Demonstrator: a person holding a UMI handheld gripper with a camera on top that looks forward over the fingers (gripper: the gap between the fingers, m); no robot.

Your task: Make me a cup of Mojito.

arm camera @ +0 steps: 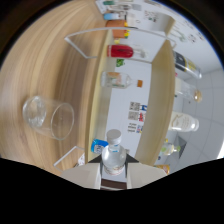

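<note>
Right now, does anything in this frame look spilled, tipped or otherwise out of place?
No spill or damage shows. The whole scene appears turned sideways, the clear glass and shelf bottles alike, which suggests the gripper is rolled, not objects toppled. A small capped bottle sits between its fingers.

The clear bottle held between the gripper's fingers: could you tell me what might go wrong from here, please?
1. The clear bottle sits in the gripper with its grey cap on; tipping it now would likely pour nothing.
2. The empty glass stands off to one side, so a pour could miss onto the wooden counter.
3. Swinging over could knock the glass.
</note>
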